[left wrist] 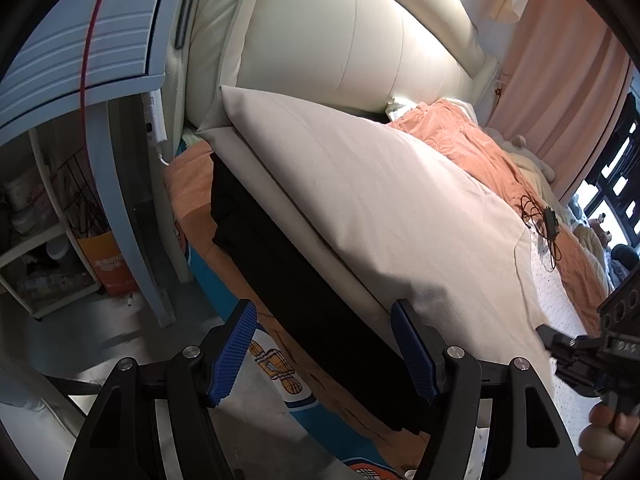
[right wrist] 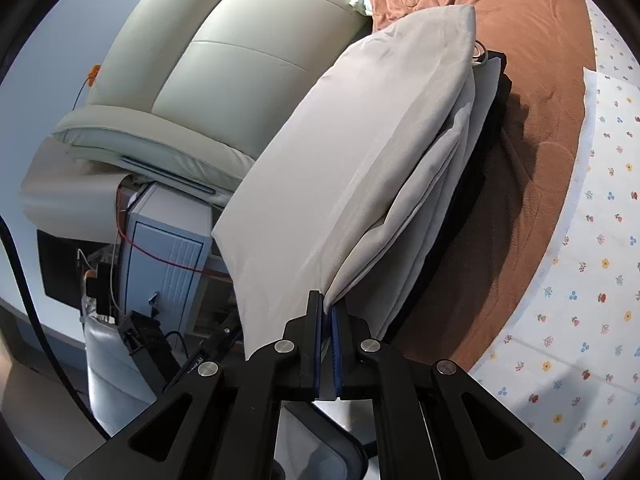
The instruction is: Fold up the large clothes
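A large pale grey garment (left wrist: 380, 184) lies folded on the bed over a folded black garment (left wrist: 288, 272). My left gripper (left wrist: 324, 356) is open, its blue pads straddling the near edge of the black garment without touching it. My right gripper (right wrist: 326, 316) is shut on a corner of the grey garment (right wrist: 360, 152) and lifts that fold up. The right gripper (left wrist: 560, 344) also shows at the right edge of the left wrist view. The black garment (right wrist: 476, 168) shows beneath the grey layers in the right wrist view.
An orange blanket (right wrist: 520, 128) and a flower-print sheet (right wrist: 580, 280) cover the bed. A cream padded headboard (left wrist: 340, 28) stands behind. A blue cabinet (left wrist: 80, 40) and shelves stand to the left. A black cable (left wrist: 540, 216) lies on the bed.
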A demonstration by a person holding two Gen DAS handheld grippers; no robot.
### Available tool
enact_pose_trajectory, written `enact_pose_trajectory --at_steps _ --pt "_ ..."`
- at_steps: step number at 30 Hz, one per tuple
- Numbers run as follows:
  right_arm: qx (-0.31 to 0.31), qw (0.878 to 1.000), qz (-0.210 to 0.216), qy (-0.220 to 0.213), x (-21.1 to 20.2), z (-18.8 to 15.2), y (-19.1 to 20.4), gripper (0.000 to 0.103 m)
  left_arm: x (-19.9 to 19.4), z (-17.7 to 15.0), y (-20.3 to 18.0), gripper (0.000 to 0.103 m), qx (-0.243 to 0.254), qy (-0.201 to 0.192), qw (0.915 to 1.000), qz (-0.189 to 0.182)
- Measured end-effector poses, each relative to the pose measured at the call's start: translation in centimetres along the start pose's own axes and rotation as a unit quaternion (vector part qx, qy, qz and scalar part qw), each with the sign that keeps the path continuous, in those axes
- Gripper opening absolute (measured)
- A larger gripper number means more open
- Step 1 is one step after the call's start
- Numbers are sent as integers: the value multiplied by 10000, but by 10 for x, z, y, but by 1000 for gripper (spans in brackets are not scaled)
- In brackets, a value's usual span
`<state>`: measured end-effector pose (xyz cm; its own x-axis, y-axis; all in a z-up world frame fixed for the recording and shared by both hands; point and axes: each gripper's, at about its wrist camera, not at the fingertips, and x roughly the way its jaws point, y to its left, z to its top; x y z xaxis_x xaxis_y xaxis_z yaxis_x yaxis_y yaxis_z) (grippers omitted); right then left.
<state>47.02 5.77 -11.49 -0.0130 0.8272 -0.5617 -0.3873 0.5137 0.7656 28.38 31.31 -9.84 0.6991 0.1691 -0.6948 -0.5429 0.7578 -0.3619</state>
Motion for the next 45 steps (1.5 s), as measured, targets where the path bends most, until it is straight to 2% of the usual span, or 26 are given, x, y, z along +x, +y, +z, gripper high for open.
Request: enact_pose_trajectory --at_steps 4,5,7,9,10,13,17,19,20,24,29,34,39,43,45 --pt "-147 9995 -198 175 7 -5 -13 6 -3 2 1 71 -179 -76 9998 -17" --pt "-144 9995 -193 188 5 -7 -16 8 -5 3 1 71 -180 -130 9998 -20" --pt "-123 9995 -208 190 0 -10 -20 23 -7 6 1 71 -186 -213 9996 -19" --pt "-147 9996 -208 90 -6 -13 -22 64 -6 9 0 71 -206 -245 9995 -16" --pt "-171 9998 -141 30 -8 -14 -22 68 -5 12 0 71 -211 -230 9995 -23" --pt "-109 9998 133 133 -3 -14 -23 69 5 18 -4 71 -177 -154 9997 -67" --pt "-5 9996 143 250 14 -14 -21 68 21 26 0 71 -245 -90 9997 -15" --pt "96 9988 305 362 24 -18 -22 56 28 29 5 71 -325 12 9995 -66" --pt "91 9983 402 409 28 -20 -20 34 30 30 7 68 -367 29 9993 -82" --pt "68 9985 417 336 35 -28 -14 21 31 33 12 63 -322 27 9995 -27" --pt "30 9985 407 359 41 -34 -3 19 27 36 18 63 -444 -24 9989 157" --pt "-50 9990 287 349 38 -34 0 19 18 30 11 63 -308 7 9992 272" --pt "-110 9995 42 297 23 -34 -1 35 -1 21 -3 63 -28 10 9995 308" --pt "-346 9986 -386 -51 -10 -35 0 39 -19 15 -18 63 152 -37 9995 263" --pt "-324 9983 -454 -153 -27 -35 -4 39 -27 12 -30 63 234 -31 9995 213"
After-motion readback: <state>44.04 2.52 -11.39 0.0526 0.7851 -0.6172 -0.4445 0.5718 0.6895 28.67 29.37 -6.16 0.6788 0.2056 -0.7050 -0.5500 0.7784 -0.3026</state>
